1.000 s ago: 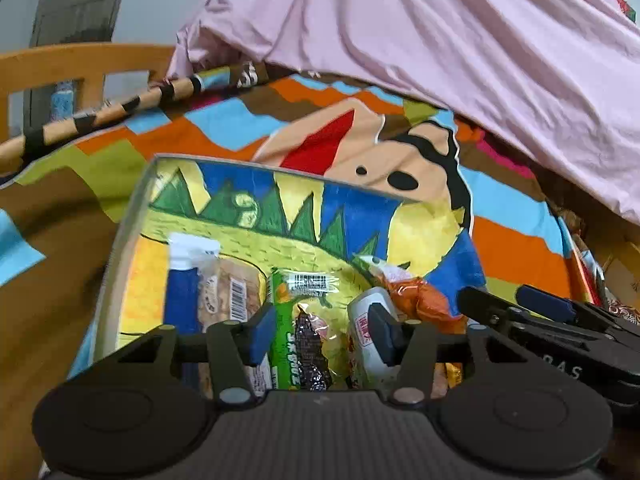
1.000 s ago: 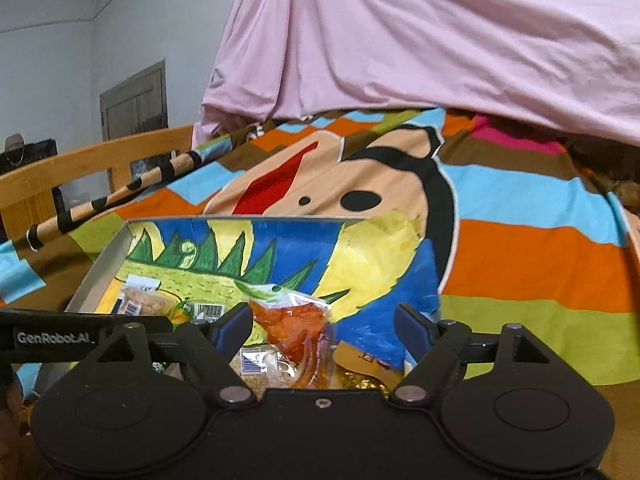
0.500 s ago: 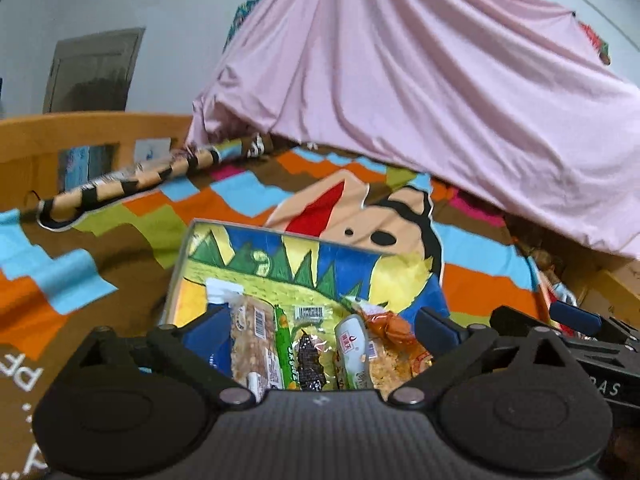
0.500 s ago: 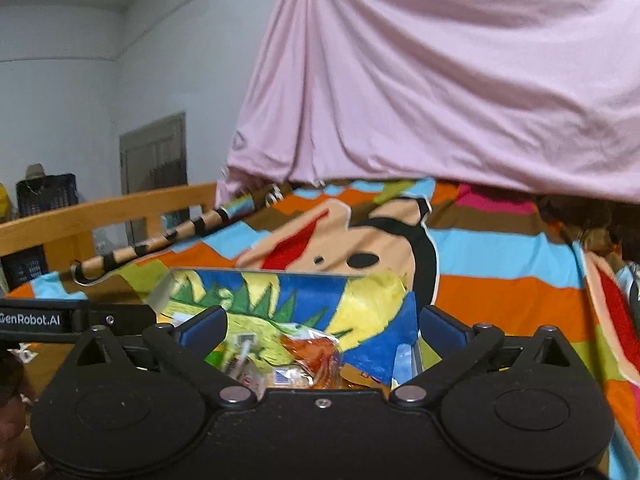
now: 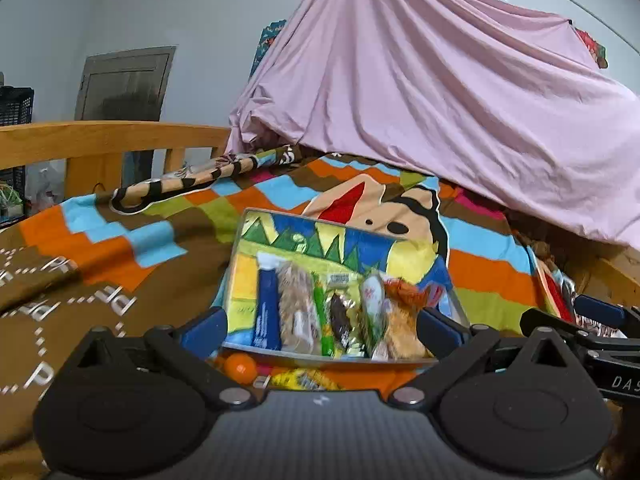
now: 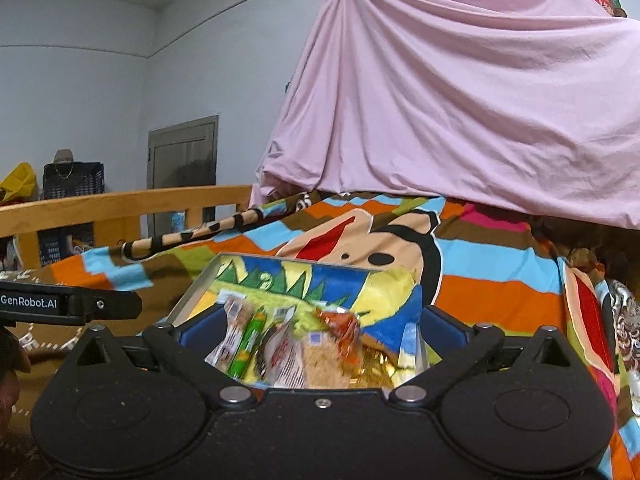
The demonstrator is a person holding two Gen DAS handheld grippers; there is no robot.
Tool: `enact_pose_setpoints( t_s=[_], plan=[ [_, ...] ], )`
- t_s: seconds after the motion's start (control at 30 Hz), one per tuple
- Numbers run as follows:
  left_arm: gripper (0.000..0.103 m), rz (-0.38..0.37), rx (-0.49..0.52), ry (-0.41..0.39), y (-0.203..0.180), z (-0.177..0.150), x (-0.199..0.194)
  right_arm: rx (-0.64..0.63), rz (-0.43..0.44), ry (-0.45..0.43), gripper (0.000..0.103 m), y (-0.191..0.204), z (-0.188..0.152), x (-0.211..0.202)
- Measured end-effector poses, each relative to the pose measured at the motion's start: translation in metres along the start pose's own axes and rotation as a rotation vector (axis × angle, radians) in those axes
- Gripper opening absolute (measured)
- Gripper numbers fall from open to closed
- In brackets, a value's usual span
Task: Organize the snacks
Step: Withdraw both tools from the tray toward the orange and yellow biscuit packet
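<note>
A colourful painted tray (image 5: 244, 280) lies on the striped bedspread and holds several snack packets in a row: a blue packet (image 5: 267, 312), a brown biscuit pack (image 5: 298, 312), a green stick (image 5: 320, 320), a white-red pack (image 5: 372, 300) and an orange bag (image 5: 404, 292). The tray (image 6: 192, 296) also shows in the right wrist view with the green stick (image 6: 248, 340) and orange bag (image 6: 340, 328). My left gripper (image 5: 320, 326) is open and empty, pulled back above the tray's near edge. My right gripper (image 6: 316, 326) is open and empty, also back from the tray.
An orange ball (image 5: 239, 365) and a yellow packet (image 5: 304, 380) lie on the bedspread in front of the tray. A pink sheet (image 5: 440, 112) hangs behind. A wooden bed rail (image 5: 100, 140) runs along the left. More wrappers (image 6: 624, 312) lie at the right.
Both grippers have opened wide and drawn back and up from the tray, so more of the bed and room shows. The snacks stay in the tray.
</note>
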State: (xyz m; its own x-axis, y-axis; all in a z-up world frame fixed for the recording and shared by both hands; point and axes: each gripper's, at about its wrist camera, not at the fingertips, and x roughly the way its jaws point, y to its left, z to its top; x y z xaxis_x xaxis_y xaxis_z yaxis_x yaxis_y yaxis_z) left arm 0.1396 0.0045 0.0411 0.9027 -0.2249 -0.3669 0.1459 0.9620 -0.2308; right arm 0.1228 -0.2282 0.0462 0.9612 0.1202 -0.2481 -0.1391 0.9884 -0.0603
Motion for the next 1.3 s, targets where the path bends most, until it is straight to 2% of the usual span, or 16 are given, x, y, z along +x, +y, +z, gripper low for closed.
enact_pose_setpoints(
  t_s=[0.17,0.43,0.8,1.3],
  plan=[
    [0.102,0.012,0.035,-0.013,0.001,-0.011,-0.022,-0.011,-0.012,0.021,0.102,0.009,-0.014,-0.02],
    [0.103,0.025,0.048,0.05,0.007,-0.034,-0.041,-0.017,-0.001,0.084,0.102,0.021,-0.035,-0.038],
    [0.103,0.075,0.077,0.122,0.021,-0.065,-0.059,-0.026,0.015,0.143,0.102,0.028,-0.056,-0.044],
    [0.103,0.101,0.091,0.188,0.021,-0.085,-0.062,-0.046,0.057,0.262,0.102,0.04,-0.085,-0.04]
  ],
)
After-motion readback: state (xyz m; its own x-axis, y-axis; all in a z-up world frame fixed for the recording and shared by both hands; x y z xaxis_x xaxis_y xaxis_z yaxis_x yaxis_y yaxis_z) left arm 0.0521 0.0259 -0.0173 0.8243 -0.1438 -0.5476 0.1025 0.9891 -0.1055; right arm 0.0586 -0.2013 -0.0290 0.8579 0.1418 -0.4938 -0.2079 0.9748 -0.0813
